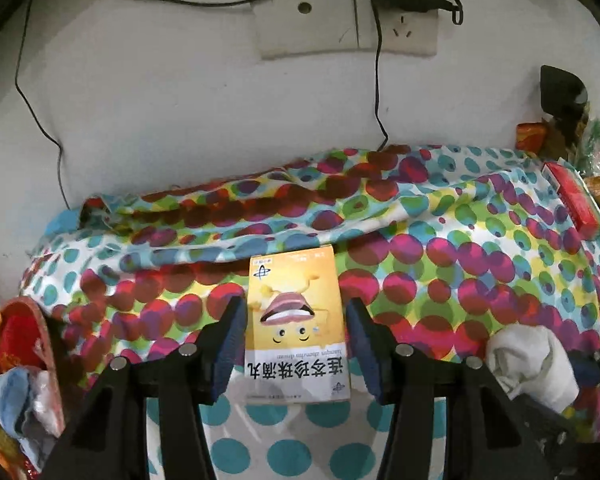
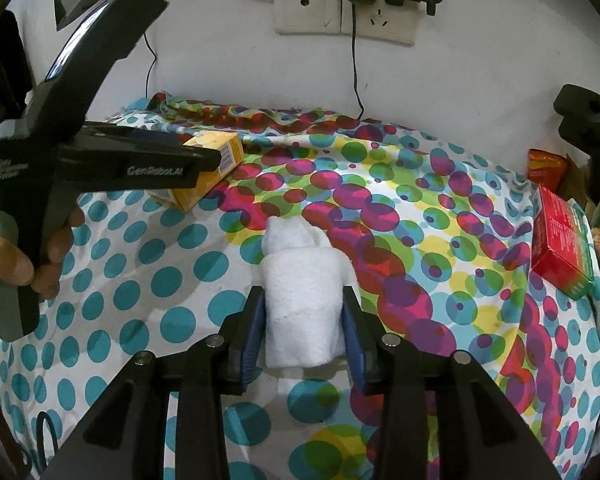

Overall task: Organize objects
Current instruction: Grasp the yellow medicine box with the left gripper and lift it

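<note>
Left view only: the yellow box (image 1: 296, 320) face, printed with a cartoon mouth.
Right view only: a hand (image 2: 8, 264) gripping the left gripper (image 2: 216, 160).
Yellow box: on dotted cloth (image 1: 460, 264), between the left fingers (image 1: 230, 344), gaps either side; fingers half open.
White towel roll (image 2: 304, 304): between right gripper (image 2: 304, 336) fingers, narrow; contact unclear.
Red box (image 2: 560, 240): far right.

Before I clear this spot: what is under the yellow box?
The yellow box lies on the dotted cloth, between the left gripper's fingers. Whatever the cloth covers, and anything directly beneath the box, is hidden.
</note>
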